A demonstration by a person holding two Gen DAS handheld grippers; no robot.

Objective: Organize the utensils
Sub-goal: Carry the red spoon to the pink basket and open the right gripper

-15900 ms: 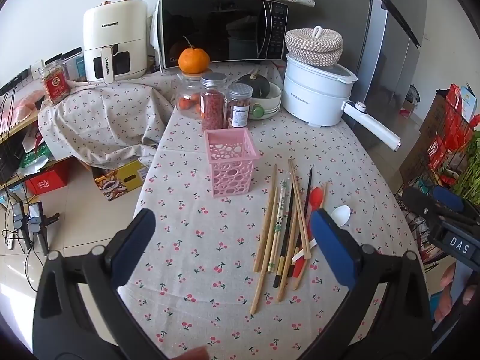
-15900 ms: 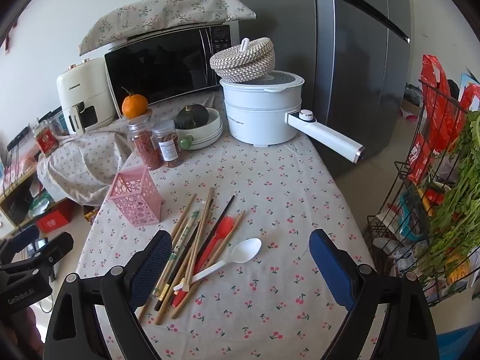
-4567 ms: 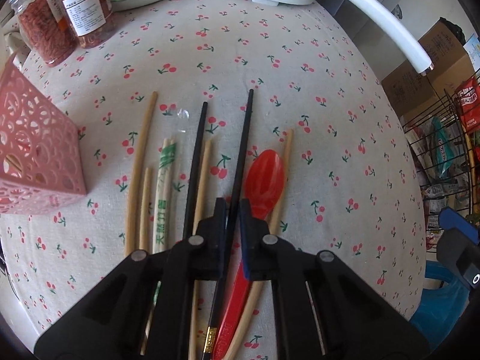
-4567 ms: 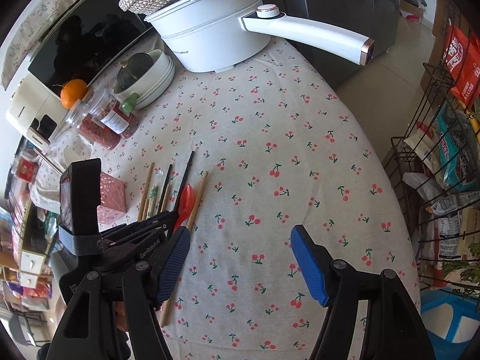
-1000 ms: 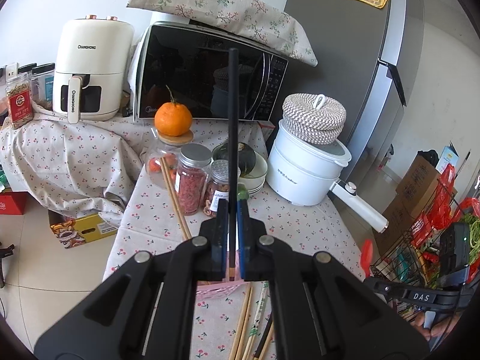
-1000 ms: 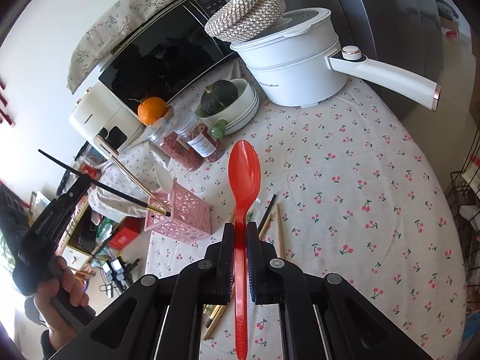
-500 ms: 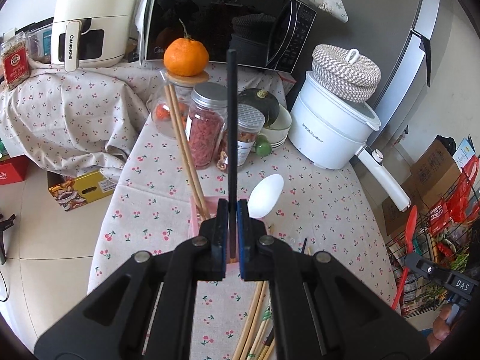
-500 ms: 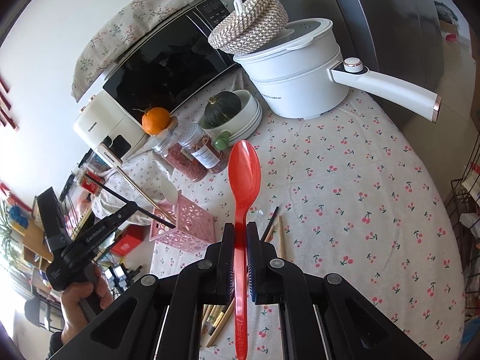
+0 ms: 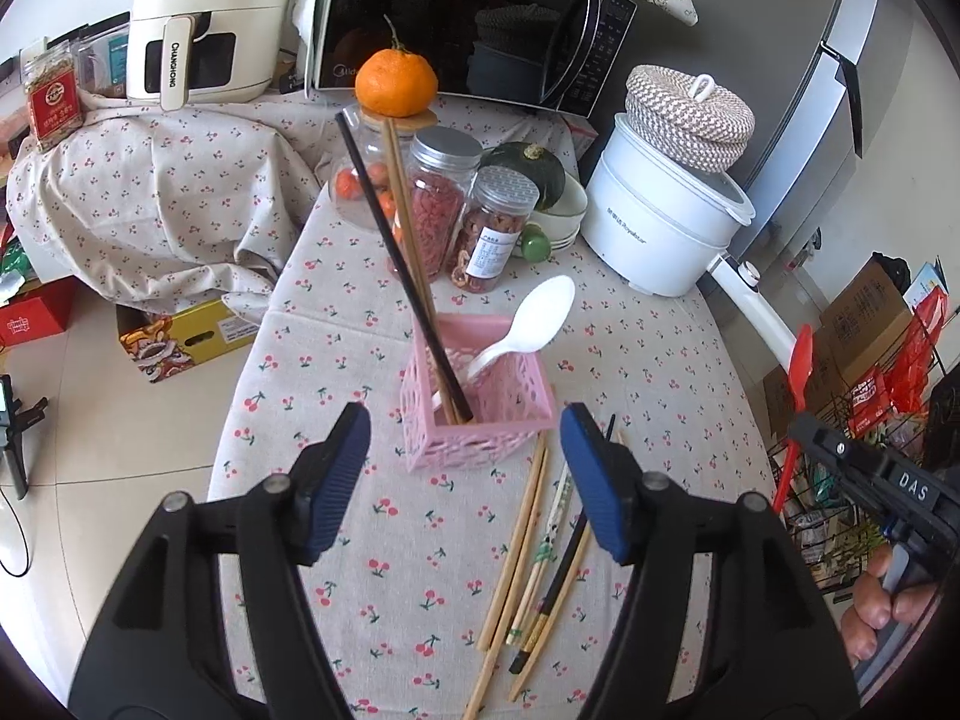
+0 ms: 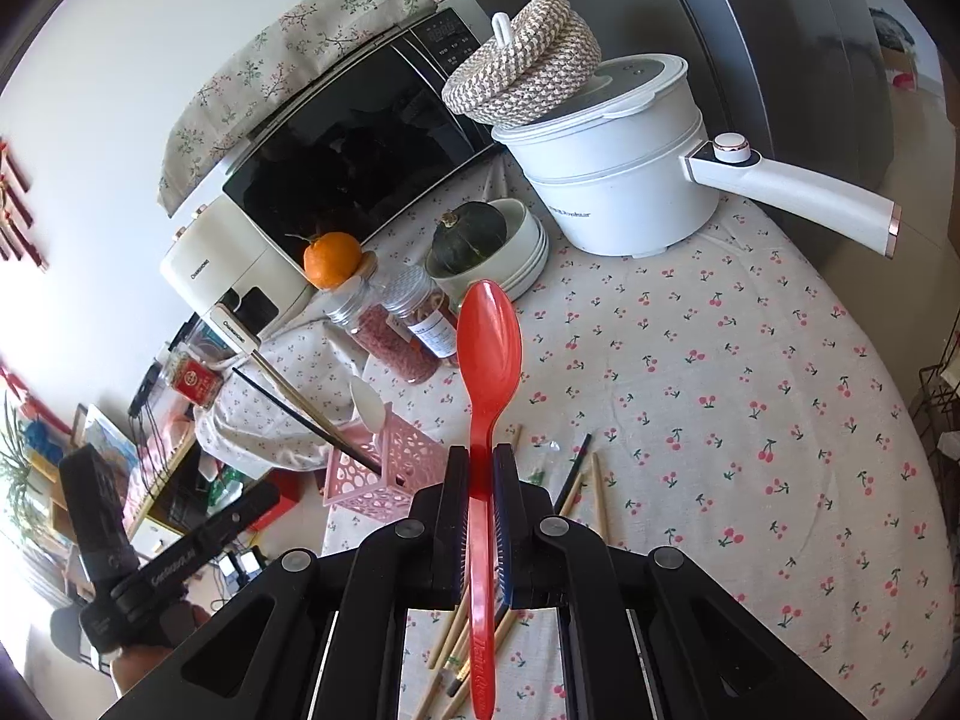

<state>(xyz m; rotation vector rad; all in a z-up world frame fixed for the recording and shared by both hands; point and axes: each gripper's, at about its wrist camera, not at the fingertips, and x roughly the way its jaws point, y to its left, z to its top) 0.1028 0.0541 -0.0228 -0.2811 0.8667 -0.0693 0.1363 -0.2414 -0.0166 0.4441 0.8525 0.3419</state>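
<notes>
A tabletop (image 9: 648, 372) with a cherry cloth fills the kitchen corner, with a microwave (image 9: 468, 24) and a white pot (image 9: 660, 228) at the back. A pink basket (image 9: 480, 414) stands in the middle. Inside it lean a black chopstick (image 9: 396, 264), a wooden chopstick (image 9: 408, 210) and a white spoon (image 9: 528, 324). More chopsticks (image 9: 534, 546) lie just beside it. The left claw (image 9: 465, 480) has just been opening and is spread, nothing in it. The right claw (image 10: 480, 516) pinches a red spoon (image 10: 487, 360).
</notes>
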